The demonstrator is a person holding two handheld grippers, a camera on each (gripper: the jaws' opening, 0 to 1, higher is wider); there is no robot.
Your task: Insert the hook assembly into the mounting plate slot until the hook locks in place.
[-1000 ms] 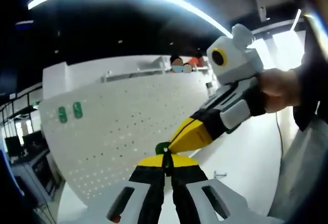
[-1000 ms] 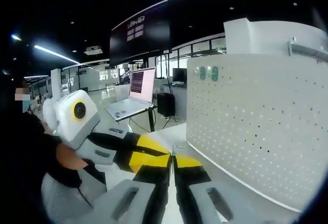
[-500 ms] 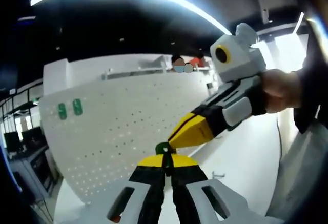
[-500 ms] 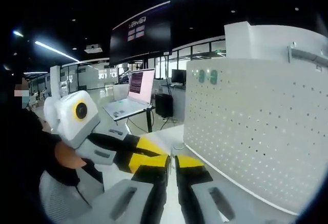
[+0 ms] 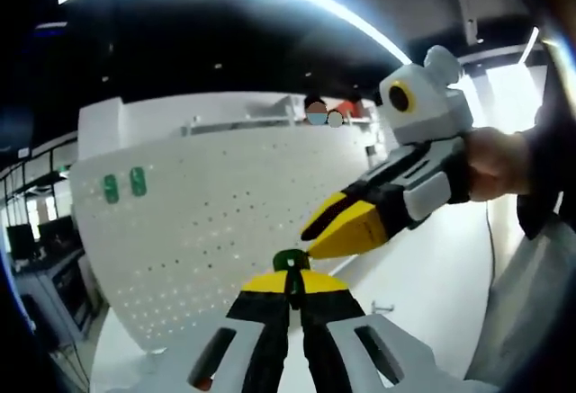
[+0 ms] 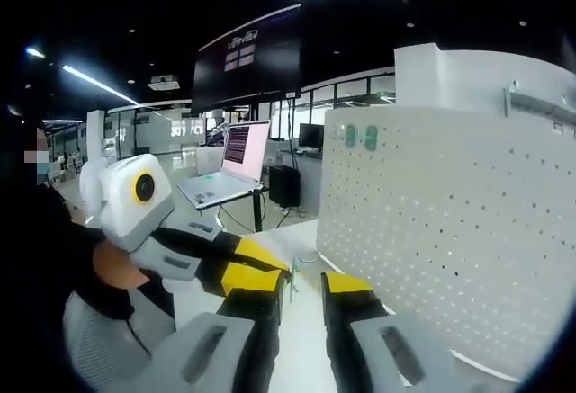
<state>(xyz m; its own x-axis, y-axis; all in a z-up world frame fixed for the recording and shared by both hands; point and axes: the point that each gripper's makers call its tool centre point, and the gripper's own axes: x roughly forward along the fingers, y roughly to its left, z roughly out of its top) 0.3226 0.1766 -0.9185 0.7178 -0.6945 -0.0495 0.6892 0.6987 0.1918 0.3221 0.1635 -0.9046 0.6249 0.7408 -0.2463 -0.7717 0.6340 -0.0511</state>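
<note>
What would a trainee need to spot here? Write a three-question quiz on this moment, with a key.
1. True or false: the left gripper is shut on a small green hook.
2. The right gripper stands: A) open, B) shut, C) shut on the hook.
3. Fill in: two green pieces sit near the top of the white ____.

Key: 1 true; 2 A, a clear gap shows between its jaws in the right gripper view; 3 pegboard.
</note>
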